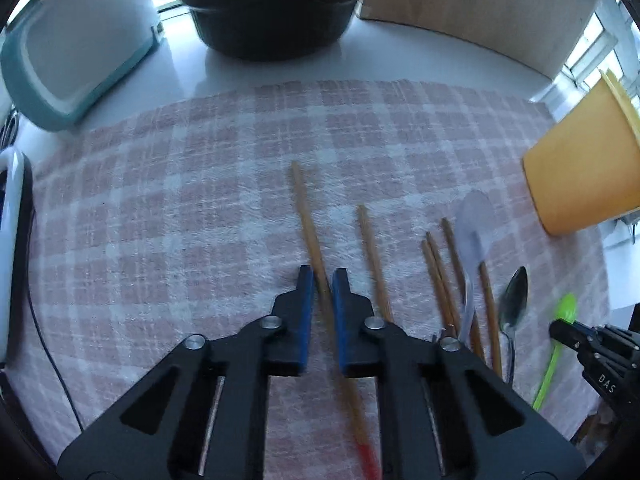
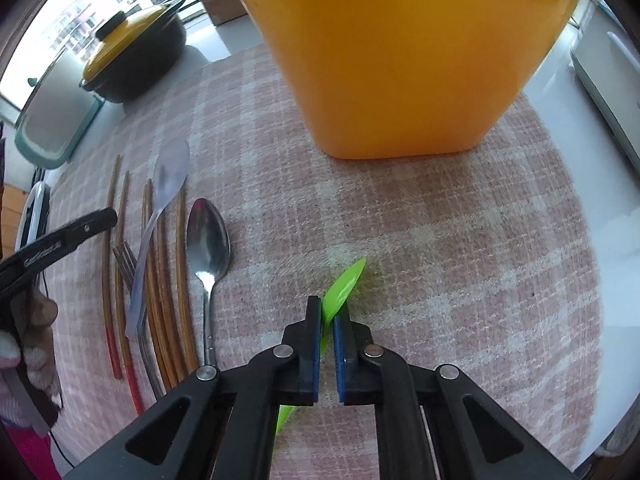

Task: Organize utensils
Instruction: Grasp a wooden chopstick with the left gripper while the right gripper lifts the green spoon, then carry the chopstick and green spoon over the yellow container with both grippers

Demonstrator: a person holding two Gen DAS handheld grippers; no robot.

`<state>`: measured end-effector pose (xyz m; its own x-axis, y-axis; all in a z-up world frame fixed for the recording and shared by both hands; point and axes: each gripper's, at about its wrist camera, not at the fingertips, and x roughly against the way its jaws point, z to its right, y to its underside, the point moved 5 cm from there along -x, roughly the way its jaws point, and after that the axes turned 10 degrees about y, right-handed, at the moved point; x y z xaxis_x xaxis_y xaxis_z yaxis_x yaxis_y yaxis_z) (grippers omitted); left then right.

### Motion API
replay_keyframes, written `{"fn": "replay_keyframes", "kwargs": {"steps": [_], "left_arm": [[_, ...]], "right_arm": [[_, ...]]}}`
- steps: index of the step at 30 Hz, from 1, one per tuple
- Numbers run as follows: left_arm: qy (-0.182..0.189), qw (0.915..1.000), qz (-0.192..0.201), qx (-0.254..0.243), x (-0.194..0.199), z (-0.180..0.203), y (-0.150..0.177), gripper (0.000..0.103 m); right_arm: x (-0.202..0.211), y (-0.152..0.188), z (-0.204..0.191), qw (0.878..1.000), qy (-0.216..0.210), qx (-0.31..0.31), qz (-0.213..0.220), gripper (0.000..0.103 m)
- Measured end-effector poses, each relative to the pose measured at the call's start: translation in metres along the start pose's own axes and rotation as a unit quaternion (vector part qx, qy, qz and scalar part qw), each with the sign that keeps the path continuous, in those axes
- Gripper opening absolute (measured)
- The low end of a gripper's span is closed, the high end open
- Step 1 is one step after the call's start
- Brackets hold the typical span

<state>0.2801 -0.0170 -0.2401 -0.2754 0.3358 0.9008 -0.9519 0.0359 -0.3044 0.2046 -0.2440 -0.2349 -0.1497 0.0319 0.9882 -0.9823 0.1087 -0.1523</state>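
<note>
My left gripper (image 1: 322, 288) points down at the pink checked cloth (image 1: 180, 220) and is shut on a wooden chopstick (image 1: 306, 216) with a red end. More chopsticks (image 1: 374, 260) lie to its right, beside a translucent spoon (image 1: 474, 228) and a metal spoon (image 1: 514, 300). My right gripper (image 2: 327, 312) is shut on a green plastic spoon (image 2: 346, 286), whose bowl sticks out past the pads. Just beyond it stands the tall orange container (image 2: 400, 60), also seen as the orange container (image 1: 584, 172) at the far right of the left wrist view.
A black pot with a yellow lid (image 1: 272, 12) and a teal-rimmed white appliance (image 1: 80, 48) stand at the back. A brown board (image 1: 480, 8) leans behind. A fork (image 2: 128, 264) lies among the chopsticks (image 2: 160, 280). A hand (image 2: 36, 320) holds the left gripper at the left edge.
</note>
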Motion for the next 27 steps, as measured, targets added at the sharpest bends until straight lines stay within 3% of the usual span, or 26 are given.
{"fn": "replay_keyframes", "kwargs": {"steps": [5, 11, 16, 27], "left_arm": [[0.020, 0.9986, 0.015, 0.046, 0.009, -0.014, 0.007, 0.004], [0.036, 0.9937, 0.068, 0.082, 0.045, -0.016, 0.023, 0.004], [0.038, 0.9889, 0.121, 0.078, 0.088, 0.001, 0.032, 0.004], [0.075, 0.9759, 0.200, 0.044, 0.155, 0.053, 0.038, 0.004]], "right_arm": [[0.002, 0.007, 0.010, 0.999, -0.037, -0.001, 0.002, 0.002], [0.025, 0.013, 0.028, 0.996, -0.085, 0.016, 0.037, 0.002], [0.047, 0.015, 0.044, 0.989, -0.123, 0.032, 0.071, 0.002], [0.099, 0.006, 0.064, 0.975, -0.151, 0.030, 0.158, 0.002]]}}
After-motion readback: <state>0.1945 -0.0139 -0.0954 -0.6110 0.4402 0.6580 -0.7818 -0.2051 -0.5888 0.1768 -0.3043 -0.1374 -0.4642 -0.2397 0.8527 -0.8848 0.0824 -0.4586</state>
